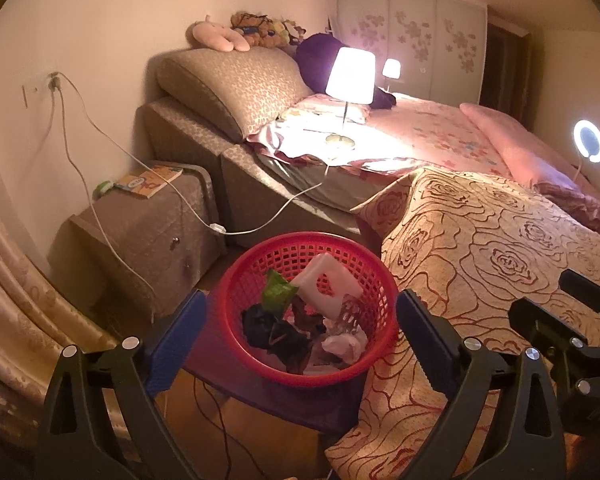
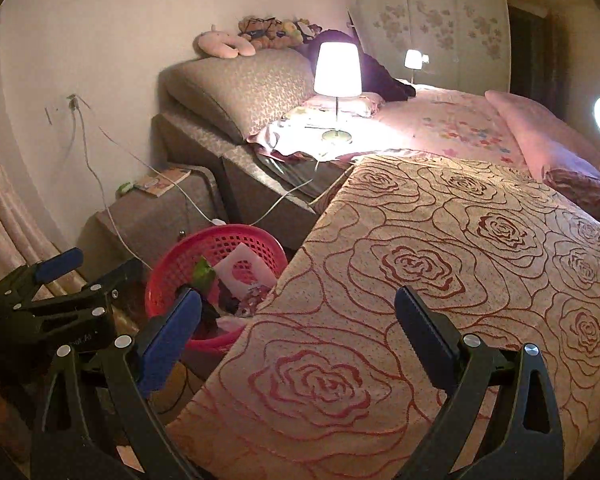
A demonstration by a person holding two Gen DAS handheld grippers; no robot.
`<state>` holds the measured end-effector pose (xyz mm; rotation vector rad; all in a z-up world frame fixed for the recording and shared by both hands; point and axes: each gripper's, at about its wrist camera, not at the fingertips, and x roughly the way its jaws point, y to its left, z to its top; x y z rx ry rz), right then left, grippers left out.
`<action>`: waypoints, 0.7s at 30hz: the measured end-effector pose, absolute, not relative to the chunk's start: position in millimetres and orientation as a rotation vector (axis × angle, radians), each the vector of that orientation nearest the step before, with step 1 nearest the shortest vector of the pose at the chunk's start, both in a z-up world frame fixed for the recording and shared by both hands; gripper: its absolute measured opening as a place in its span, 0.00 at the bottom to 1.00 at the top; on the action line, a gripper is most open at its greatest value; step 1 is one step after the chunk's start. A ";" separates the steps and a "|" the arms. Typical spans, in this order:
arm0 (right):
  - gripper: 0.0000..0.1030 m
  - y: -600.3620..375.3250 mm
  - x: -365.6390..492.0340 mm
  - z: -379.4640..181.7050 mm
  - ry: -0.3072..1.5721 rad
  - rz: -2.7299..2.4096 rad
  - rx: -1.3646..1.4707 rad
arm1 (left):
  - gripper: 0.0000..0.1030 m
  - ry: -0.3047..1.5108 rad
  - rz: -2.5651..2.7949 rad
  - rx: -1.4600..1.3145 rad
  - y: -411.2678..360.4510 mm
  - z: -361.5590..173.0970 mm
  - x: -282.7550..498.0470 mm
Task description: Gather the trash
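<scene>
Beside bed, red basket [image 1: 300, 304], no legible writing

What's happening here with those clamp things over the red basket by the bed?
A person is collecting trash with a handheld gripper in each hand. The red basket on the floor beside the bed already holds scraps, including a white plastic piece and a green wrapper. The left gripper and the right gripper are open and empty.

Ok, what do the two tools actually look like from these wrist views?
Both match. The left tool has matte black, triangular cut-out finger arms with silver round pivot bolts, ending in flat blue pads with ribbed inner faces. The right tool is the same build: black frame, silver bolts, blue pads. No cables, sleeves or hands show.
</scene>
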<state>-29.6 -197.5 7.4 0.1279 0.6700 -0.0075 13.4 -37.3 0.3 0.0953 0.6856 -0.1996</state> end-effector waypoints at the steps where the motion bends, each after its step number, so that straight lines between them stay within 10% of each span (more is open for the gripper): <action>1: 0.92 -195.8 -30.1 8.3 0.666 -0.005 0.124 | 0.89 0.686 -0.202 0.094 -37.0 1.0 12.6; 21: 0.92 -183.9 -36.1 12.6 0.640 0.010 0.105 | 0.90 0.659 -0.174 0.110 -30.7 12.1 0.1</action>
